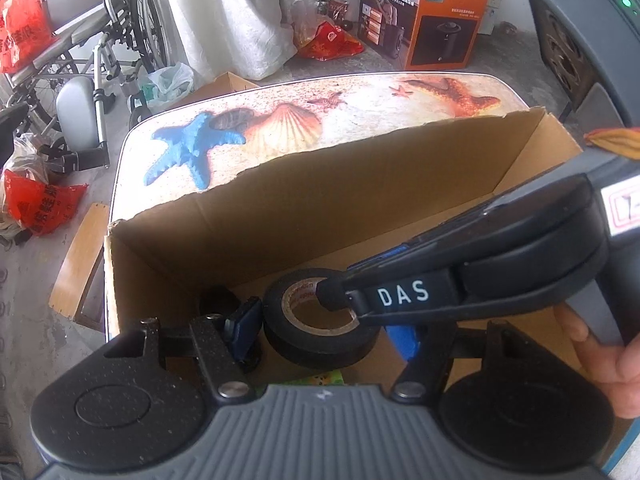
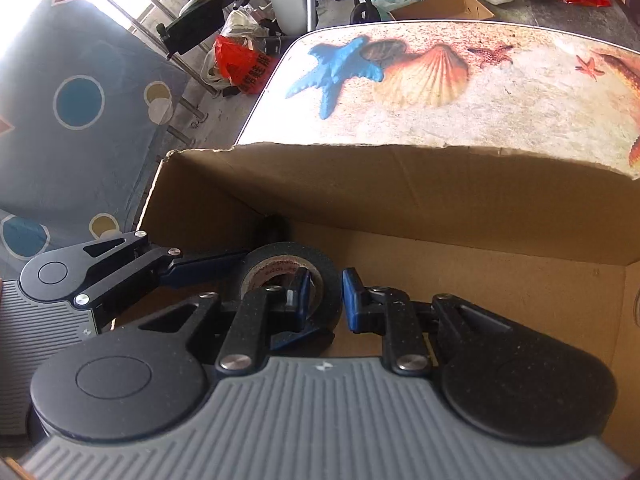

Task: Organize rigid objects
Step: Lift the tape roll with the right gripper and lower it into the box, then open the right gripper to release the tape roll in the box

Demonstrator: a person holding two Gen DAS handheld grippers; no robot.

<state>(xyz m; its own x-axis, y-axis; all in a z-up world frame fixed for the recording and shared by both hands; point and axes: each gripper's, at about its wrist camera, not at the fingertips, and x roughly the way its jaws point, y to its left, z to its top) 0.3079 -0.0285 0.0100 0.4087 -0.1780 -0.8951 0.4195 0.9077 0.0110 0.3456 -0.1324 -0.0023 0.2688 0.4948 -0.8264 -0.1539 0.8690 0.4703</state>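
Observation:
A roll of black tape (image 1: pixel 320 322) sits inside an open cardboard box (image 1: pixel 320 200) on a table. In the left wrist view my left gripper (image 1: pixel 326 330) straddles the roll, its fingers wide apart, one on each side. My right gripper reaches in from the right and one finger (image 1: pixel 334 294) pokes into the roll's core. In the right wrist view the right gripper (image 2: pixel 326 300) has one blue pad inside the roll (image 2: pixel 288 276) and one outside its wall, closed on that wall. The left gripper's finger (image 2: pixel 200 266) shows beside the roll.
The box stands on a table top (image 1: pixel 360 112) printed with shells and starfish. A green item (image 1: pixel 320 378) lies in the box under the roll. A wheelchair (image 1: pixel 100 40), red bags (image 1: pixel 36 204) and an orange Philips carton (image 1: pixel 424 16) stand on the floor beyond.

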